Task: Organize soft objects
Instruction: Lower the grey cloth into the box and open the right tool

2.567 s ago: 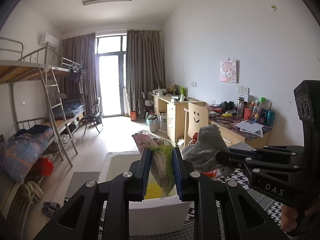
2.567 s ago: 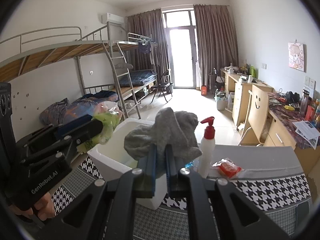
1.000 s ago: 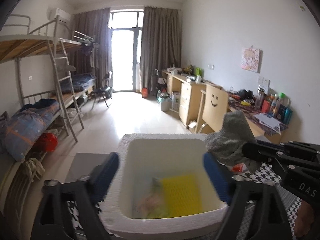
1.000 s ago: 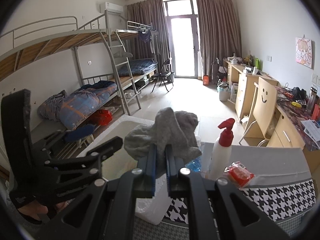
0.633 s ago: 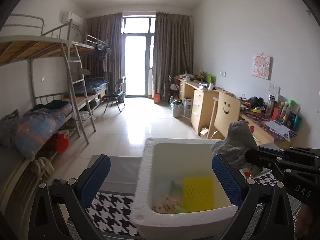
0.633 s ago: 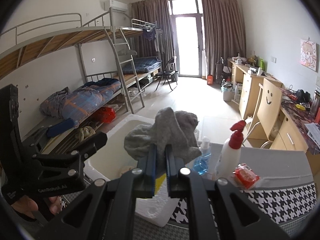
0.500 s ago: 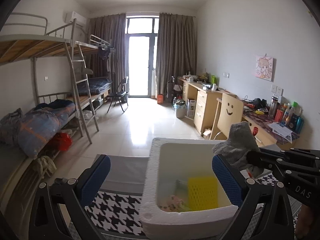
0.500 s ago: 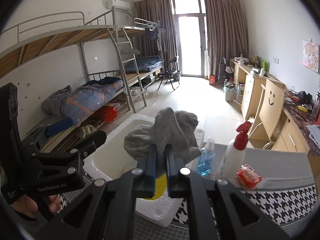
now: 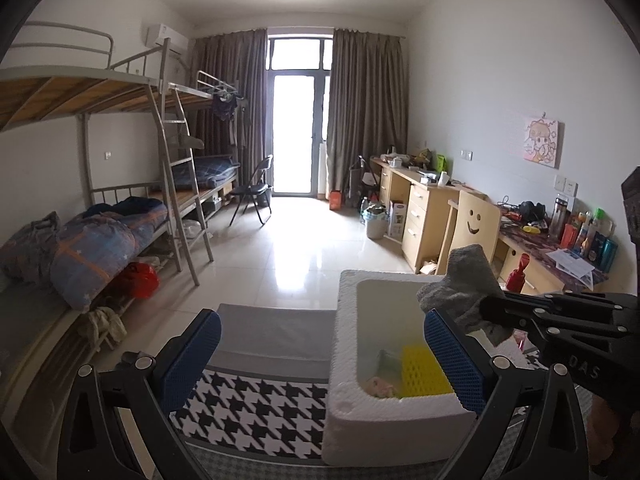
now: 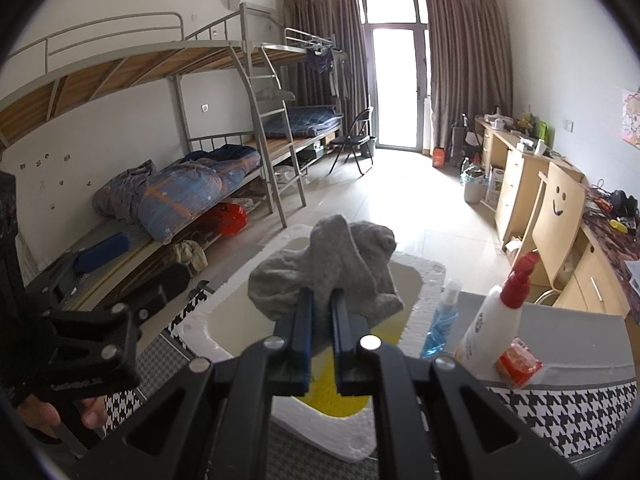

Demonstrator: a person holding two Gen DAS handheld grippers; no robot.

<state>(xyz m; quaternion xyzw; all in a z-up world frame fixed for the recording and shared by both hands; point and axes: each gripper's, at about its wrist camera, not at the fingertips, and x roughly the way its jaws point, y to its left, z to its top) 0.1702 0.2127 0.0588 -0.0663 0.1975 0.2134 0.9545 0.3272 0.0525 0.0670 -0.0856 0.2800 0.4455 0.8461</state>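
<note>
A white foam box [image 9: 352, 364] stands on the houndstooth cloth; a yellow mesh item [image 9: 420, 372] and a pinkish bag [image 9: 380, 386] lie inside it. My right gripper [image 10: 320, 308] is shut on a grey sock [image 10: 340, 268] and holds it above the box [image 10: 424, 280]; the sock [image 9: 464, 292] also shows in the left wrist view, over the box's right side. My left gripper [image 9: 320, 344] is open and empty, left of and just in front of the box, its right finger [image 9: 448, 356] over the box's near right part.
A blue spray bottle [image 10: 440, 312], a white pump bottle with red top [image 10: 500, 312] and a red packet [image 10: 518, 362] stand right of the box. Bunk beds [image 9: 100, 208] line the left wall, desks and a chair [image 9: 472, 228] the right.
My left gripper opened and dropped the bagged item into the box, then shifted left and back. My right gripper keeps the sock and has moved over the box.
</note>
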